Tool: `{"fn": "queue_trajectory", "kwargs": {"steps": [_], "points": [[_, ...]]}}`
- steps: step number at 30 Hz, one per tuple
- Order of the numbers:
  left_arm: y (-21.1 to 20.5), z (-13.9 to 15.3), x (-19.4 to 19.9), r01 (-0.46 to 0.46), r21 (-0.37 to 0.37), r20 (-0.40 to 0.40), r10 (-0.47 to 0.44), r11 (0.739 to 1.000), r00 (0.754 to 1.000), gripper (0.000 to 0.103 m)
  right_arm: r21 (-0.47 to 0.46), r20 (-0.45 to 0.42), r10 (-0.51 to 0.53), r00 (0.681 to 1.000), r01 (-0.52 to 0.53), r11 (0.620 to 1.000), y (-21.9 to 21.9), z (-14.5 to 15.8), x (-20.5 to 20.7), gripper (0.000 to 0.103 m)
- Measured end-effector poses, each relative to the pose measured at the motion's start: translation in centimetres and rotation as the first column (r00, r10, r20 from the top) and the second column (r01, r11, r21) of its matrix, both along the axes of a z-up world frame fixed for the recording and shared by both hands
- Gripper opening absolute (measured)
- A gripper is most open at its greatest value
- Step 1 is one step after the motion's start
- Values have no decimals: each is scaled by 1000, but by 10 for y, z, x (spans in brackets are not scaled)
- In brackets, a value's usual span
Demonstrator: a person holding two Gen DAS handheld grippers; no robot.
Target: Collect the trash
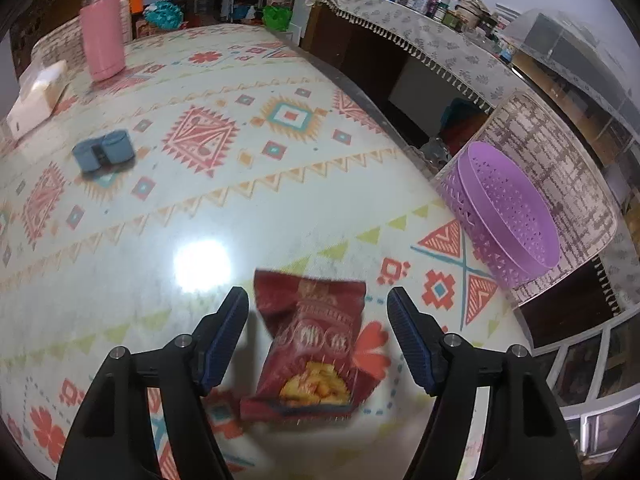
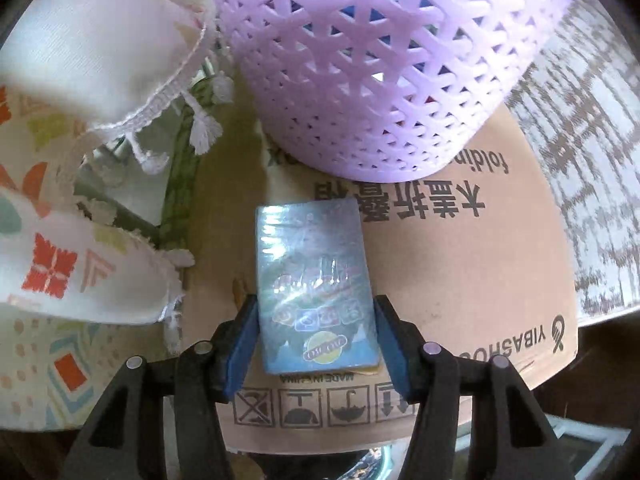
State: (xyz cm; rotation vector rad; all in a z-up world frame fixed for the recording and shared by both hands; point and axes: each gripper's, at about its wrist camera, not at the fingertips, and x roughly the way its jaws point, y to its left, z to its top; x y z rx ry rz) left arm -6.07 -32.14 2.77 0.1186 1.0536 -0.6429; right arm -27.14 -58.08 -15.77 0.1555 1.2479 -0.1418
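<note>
While the left hand-held gripper (image 1: pixel 318 300) hangs open over the counter (image 1: pixel 168 216), a red snack bag (image 1: pixel 312 344) sits blurred between its spread pads, touching neither. It is close to the counter's near edge. A lilac basket (image 1: pixel 508 216) stands tilted on a covered stand just past the counter's right edge. A pink bottle (image 1: pixel 102 36) and a white box (image 1: pixel 36 100) sit toward the far left corner, a blue clip (image 1: pixel 103 155) nearer the left edge.

The right hand-held gripper (image 2: pixel 316 320) clamps a blue card pack (image 2: pixel 314 288) between its pads, above a cardboard box (image 2: pixel 460 280) just below the basket's (image 2: pixel 360 60) wall.
</note>
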Motion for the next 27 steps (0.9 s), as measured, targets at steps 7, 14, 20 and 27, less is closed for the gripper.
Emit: {"fn": "queue_trajectory", "kwargs": {"steps": [7, 14, 20, 27], "points": [[-21, -15, -5, 2, 172, 87, -17, 985, 996, 74, 17, 9, -33, 999, 32, 999, 9, -23, 5, 98], [-13, -8, -15, -25, 193, 141, -3, 981, 990, 47, 9, 39, -90, 995, 90, 996, 12, -17, -2, 59], [1, 4, -16, -55, 162, 166, 27, 985, 986, 47, 74, 49, -152, 987, 148, 986, 7, -3, -19, 59], [28, 18, -21, -92, 124, 192, 67, 988, 979, 47, 74, 122, -288, 950, 280, 957, -11, 45, -54, 59]]}}
